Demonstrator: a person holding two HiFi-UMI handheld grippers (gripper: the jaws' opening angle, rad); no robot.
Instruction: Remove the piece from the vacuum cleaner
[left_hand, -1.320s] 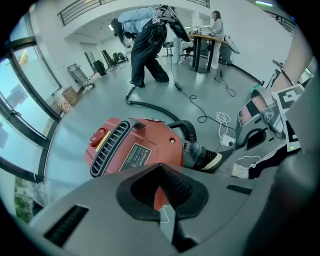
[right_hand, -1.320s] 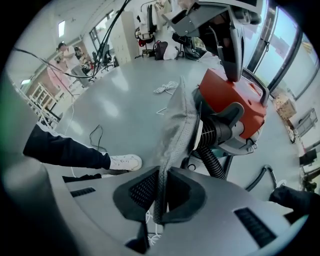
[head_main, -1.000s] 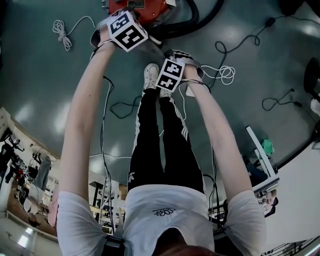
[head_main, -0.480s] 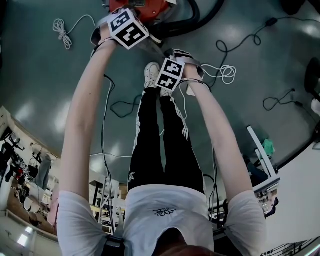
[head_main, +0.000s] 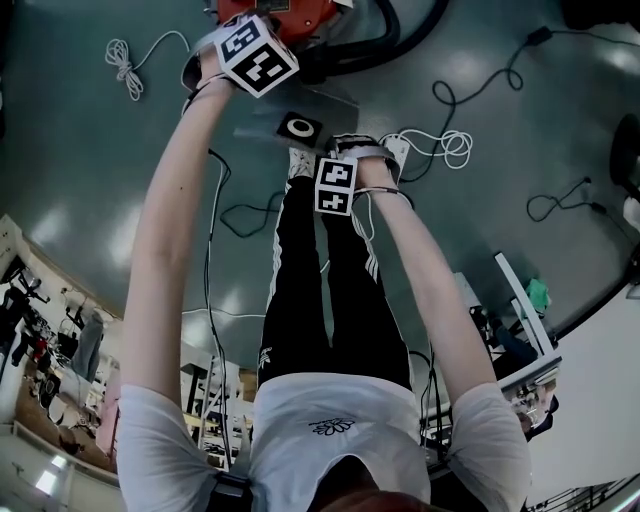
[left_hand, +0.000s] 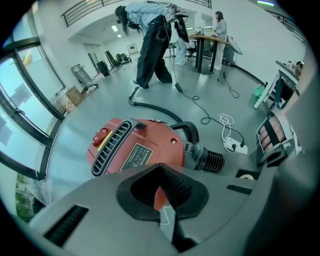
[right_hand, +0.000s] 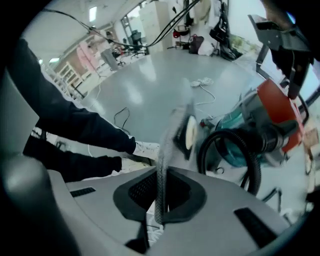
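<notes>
The red vacuum cleaner (head_main: 285, 12) (left_hand: 137, 150) lies on the grey floor at the top of the head view, with its black hose (head_main: 385, 45) (right_hand: 227, 150) curling off to the right. My left gripper (left_hand: 160, 170) hangs just above it under its marker cube (head_main: 258, 55), jaws together and nothing between them. My right gripper (right_hand: 160, 175), under its cube (head_main: 336, 185), is shut on the edge of a flat grey piece (head_main: 298, 127) (right_hand: 172, 132) that bears a white ring. The piece is held off the vacuum, over the person's shoes.
Loose cables lie on the floor: a white coil (head_main: 122, 62) at the left, another white coil (head_main: 450, 148) by a power strip (left_hand: 234, 145), and black leads (head_main: 470, 90) at the right. The person's shoes (head_main: 300, 150) stand under the piece. A table's edge (head_main: 525, 310) is at the right.
My right gripper has drawn back from the vacuum toward the person, and the flat grey piece has come away with it into plain sight. The left gripper has stayed put.
</notes>
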